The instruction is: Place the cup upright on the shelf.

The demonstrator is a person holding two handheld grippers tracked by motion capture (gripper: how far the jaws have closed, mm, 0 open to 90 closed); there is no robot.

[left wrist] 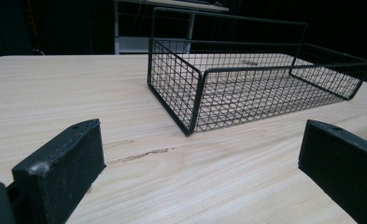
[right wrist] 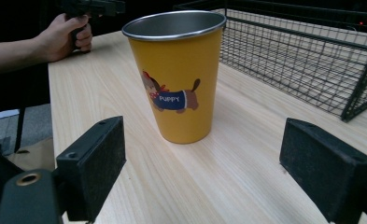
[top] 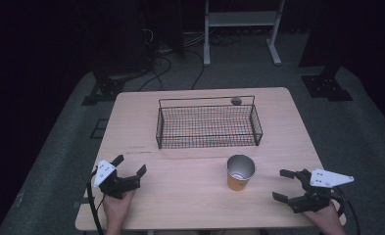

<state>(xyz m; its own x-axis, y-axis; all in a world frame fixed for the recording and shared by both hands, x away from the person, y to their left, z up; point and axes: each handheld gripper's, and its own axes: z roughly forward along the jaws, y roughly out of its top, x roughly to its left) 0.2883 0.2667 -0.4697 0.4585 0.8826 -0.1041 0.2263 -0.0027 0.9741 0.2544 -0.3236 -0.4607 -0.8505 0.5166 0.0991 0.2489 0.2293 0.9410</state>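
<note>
High view shows a pale wooden worktop (top: 190, 196) carrying a black wire basket (top: 208, 122) toward 12 o'clock of centre and an upright yellow cup (top: 240, 172) with a metal rim just off the basket's near edge, toward 5 o'clock of centre. The left gripper (top: 130, 165) sits at 8 o'clock, held in the person's left hand (top: 117, 205); its fingers are spread, nothing between them, and aim toward the basket. The right gripper (top: 284, 185) sits at 4 o'clock, held in the right hand (top: 327, 218); its fingers are likewise spread, holding nothing, and aim toward the cup, well apart from it. Right gripper view shows the cup (right wrist: 176, 74) standing between the lines of the two black fingers (right wrist: 92, 163), with a cartoon dog and the word "PUPPY" printed on its side. Left gripper view shows the basket (left wrist: 246, 84) ahead, holding nothing.
</note>
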